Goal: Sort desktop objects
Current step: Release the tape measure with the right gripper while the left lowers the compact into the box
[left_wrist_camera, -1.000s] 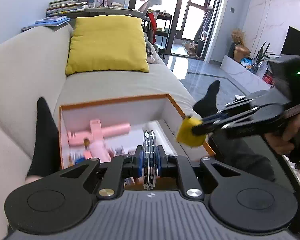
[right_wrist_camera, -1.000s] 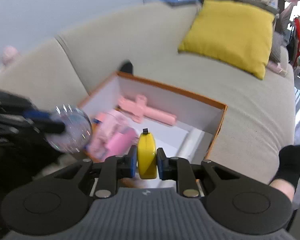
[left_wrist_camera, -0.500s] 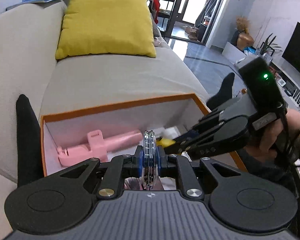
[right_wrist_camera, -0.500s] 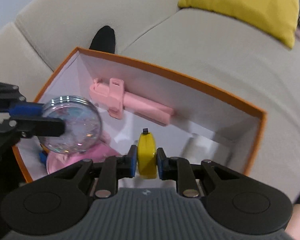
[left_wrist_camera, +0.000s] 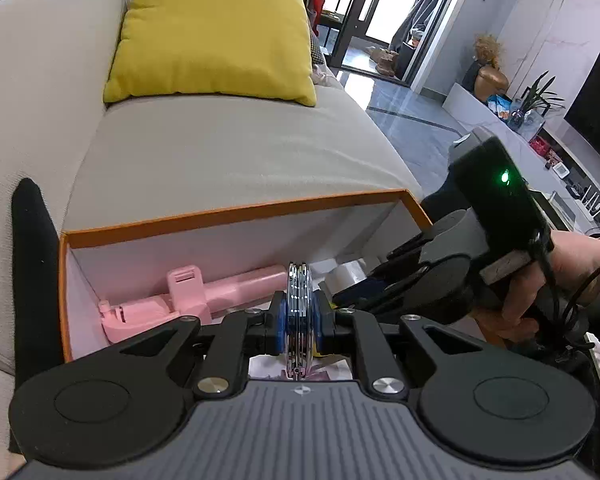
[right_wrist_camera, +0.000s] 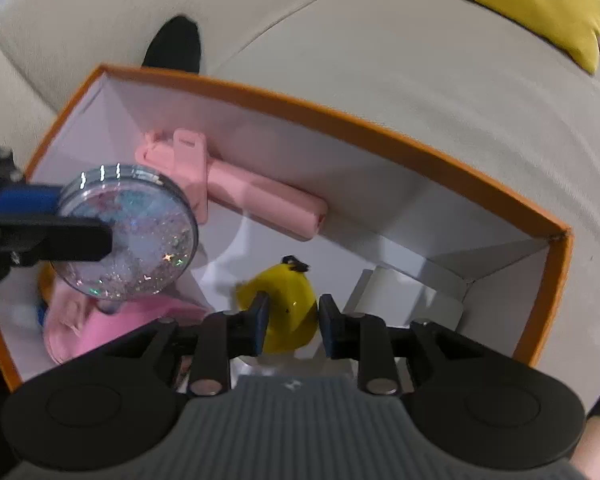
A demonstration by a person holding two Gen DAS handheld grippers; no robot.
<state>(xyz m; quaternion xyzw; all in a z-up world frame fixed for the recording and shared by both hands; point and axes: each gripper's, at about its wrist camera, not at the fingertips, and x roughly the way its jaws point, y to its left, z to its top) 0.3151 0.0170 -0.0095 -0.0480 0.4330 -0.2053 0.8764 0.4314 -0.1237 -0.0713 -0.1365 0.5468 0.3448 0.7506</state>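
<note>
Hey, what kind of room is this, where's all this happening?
Most likely a home living room. A beige sofa with a yellow cushion fills the left wrist view, a dark TV screen stands on the far wall, and glass doors open behind.

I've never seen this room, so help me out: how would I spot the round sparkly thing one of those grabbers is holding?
Find the beige sofa and the orange-rimmed box on its seat. Over the box's left end, the left gripper pinches a clear glitter disc by its faces. Unlike the long pink tool and the small yellow toy nearby, it is flat, round, see-through and full of sparkles.
</note>
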